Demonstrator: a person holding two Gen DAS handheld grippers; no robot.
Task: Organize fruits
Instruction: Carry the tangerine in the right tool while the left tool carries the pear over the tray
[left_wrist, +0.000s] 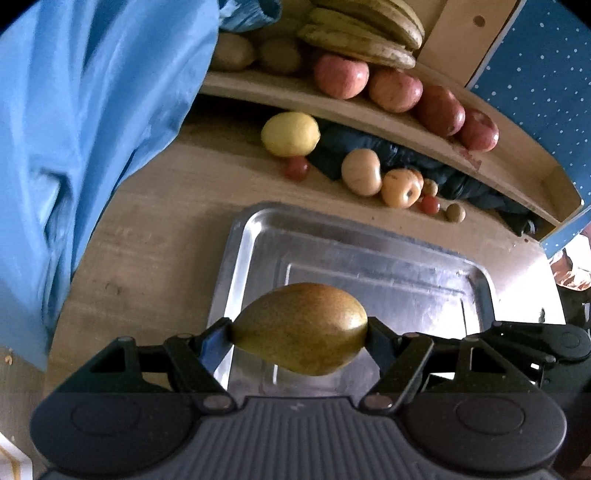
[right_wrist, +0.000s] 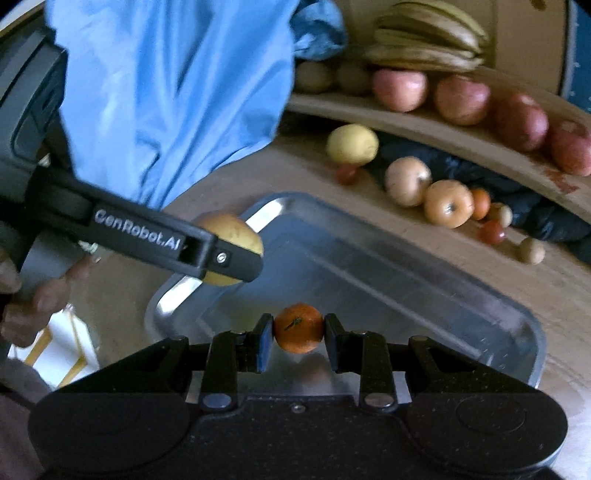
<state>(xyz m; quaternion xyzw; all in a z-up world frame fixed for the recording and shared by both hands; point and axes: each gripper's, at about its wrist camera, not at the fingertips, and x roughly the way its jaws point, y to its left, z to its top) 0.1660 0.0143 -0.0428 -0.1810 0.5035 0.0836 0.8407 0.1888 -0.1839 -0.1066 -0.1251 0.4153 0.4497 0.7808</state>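
So two fruits are being carried at once here. A mango (left_wrist: 301, 326) is being clamped lengthwise in the jaws of the left gripper (left_wrist: 299, 332), held above the near end of the metal tray (left_wrist: 476, 273). A small orange (right_wrist: 299, 328) is being pinched in the jaws of the right gripper (right_wrist: 298, 332), also over the tray. Looks like the drop-off step is being worked on, with the tray otherwise bare. More loose fruit, like the lemon (left_wrist: 290, 133), is being left on the surface by the shelf (left_wrist: 517, 147). Next, both pieces probably need lowering onto the tray floor before the jaws are being opened, or rolling is likely.
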